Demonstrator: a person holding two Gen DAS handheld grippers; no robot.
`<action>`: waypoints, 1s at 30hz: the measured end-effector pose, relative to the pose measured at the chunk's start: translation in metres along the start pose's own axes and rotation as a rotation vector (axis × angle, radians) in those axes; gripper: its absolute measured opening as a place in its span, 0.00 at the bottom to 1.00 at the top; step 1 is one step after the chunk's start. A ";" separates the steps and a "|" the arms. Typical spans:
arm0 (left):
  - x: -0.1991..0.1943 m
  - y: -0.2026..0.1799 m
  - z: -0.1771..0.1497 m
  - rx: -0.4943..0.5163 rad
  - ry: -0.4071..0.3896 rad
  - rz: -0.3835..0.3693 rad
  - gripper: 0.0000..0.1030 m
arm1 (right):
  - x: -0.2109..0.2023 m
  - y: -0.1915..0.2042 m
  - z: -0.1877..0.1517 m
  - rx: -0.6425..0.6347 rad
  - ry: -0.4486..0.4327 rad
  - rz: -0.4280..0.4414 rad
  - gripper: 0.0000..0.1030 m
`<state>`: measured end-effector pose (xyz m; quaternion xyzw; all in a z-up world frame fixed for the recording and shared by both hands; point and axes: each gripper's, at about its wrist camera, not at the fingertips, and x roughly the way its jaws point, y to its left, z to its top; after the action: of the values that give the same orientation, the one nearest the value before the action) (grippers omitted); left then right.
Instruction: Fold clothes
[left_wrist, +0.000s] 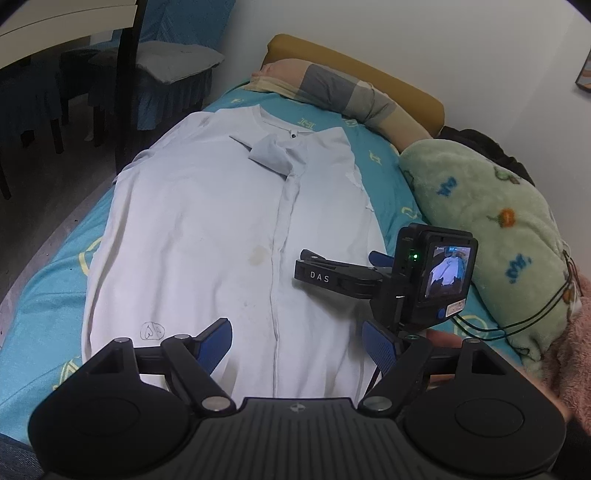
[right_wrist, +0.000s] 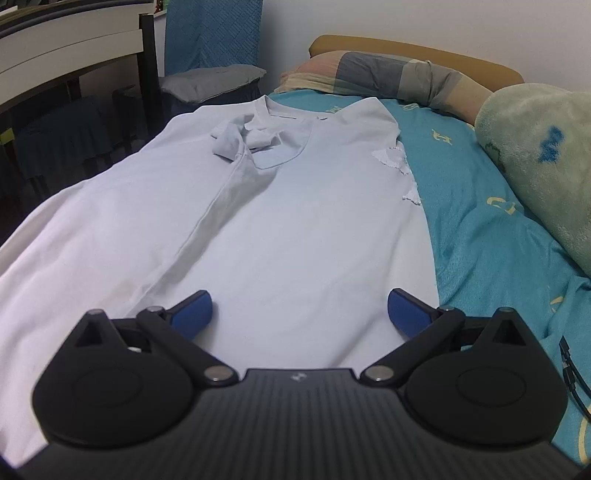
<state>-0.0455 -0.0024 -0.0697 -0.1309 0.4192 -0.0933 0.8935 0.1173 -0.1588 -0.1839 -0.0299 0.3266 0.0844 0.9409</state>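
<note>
A white shirt (right_wrist: 288, 229) is spread lengthwise on the bed (right_wrist: 480, 221), collar far ahead of both spread, empty jaws; its hem is reached nearest by the right gripper (right_wrist: 299, 314).

A bed (left_wrist: 55, 266) covered in a turquoise patterned sheet is seen ahead of the grippers. A white shirt (left_wrist: 207, 229) is spread flat on it, a striped pillow (left_wrist: 332, 88) beyond, a green fleece blanket (left_wrist: 491, 236) to the right.
</note>
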 end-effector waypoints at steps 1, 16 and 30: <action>-0.001 0.000 0.000 0.003 -0.006 -0.006 0.79 | 0.000 0.000 0.000 -0.001 0.000 0.000 1.00; -0.014 -0.003 0.003 0.019 -0.103 -0.010 0.80 | 0.001 0.000 0.000 -0.002 0.000 0.000 1.00; -0.013 0.004 0.003 -0.023 -0.104 -0.011 0.80 | 0.001 0.000 0.000 -0.001 0.000 0.000 1.00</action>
<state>-0.0512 0.0055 -0.0604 -0.1481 0.3724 -0.0864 0.9121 0.1180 -0.1584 -0.1841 -0.0304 0.3266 0.0846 0.9409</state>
